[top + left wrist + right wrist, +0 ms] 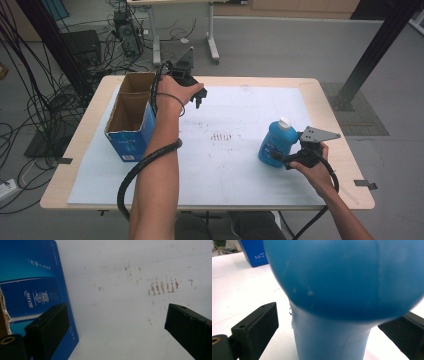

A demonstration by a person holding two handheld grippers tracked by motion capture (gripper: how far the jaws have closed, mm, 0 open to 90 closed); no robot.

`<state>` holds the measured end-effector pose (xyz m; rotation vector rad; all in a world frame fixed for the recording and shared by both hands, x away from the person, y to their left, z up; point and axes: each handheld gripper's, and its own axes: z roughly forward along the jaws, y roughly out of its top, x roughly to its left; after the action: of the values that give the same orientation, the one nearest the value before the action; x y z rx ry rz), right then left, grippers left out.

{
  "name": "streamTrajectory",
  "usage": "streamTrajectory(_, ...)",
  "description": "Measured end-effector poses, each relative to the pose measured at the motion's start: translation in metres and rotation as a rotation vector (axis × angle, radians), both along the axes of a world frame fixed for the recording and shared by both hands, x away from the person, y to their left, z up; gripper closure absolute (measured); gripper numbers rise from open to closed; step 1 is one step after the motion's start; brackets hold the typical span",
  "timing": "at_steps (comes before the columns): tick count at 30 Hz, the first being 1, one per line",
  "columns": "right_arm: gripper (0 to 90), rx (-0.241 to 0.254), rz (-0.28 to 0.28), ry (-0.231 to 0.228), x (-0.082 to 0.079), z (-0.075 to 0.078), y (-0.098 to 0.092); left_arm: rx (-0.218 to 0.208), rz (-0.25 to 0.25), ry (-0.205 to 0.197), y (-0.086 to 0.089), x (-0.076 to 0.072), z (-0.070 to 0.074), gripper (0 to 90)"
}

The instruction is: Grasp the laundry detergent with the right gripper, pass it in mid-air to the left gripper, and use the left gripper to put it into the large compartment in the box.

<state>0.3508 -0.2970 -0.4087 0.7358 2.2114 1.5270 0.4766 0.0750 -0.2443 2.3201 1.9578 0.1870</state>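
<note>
The blue bottle (274, 144) stands upright on the white sheet (235, 165), its long axis vertical and its white cap (284, 122) pointing up, leaning slightly toward the far side of the table in the high view. The right gripper (289, 160) comes at it from the side, low on the body. In the right gripper view the bottle (342, 290) sits squarely between the two black jaws: its narrower part rises between them and the wider rounded part bulges above. The jaws stand wide, one well off to each side of the bottle, with white sheet visible between the left-hand jaw and the plastic, so that jaw is not touching it; whether the other jaw touches cannot be told.

The left gripper (197, 95) is held above the sheet just beside the open cardboard box (131, 117). In the left gripper view its jaws are spread wide with nothing between them but the stained sheet (120, 315); the blue printed side of the box (32, 285) lies behind and just outside the left-hand jaw.
</note>
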Motion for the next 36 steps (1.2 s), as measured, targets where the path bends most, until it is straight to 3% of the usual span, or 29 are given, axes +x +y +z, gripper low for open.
streamTrajectory(7, 15.8, -0.010, 0.009, -0.009, 0.0005, -0.0015, 0.0000, 0.003, 0.000, 0.003, 0.0010, -0.0003, -0.0019, 6.1)
streamTrajectory(14, 22.2, -0.015, 0.015, -0.013, 0.0020, -0.0021, 0.0002, -0.012, 0.004, 0.001, 0.0027, -0.0005, -0.0026, 6.1)
streamTrajectory(24, 40.3, -0.028, 0.050, -0.021, 0.0026, -0.0034, 0.0025, -0.007, 0.004, -0.002, 0.0033, -0.0012, -0.0025, 6.1)
streamTrajectory(36, 42.9, -0.011, 0.064, -0.008, 0.0035, -0.0044, 0.0008, 0.000, -0.002, 0.000, 0.0014, -0.0015, -0.0013, 6.1)
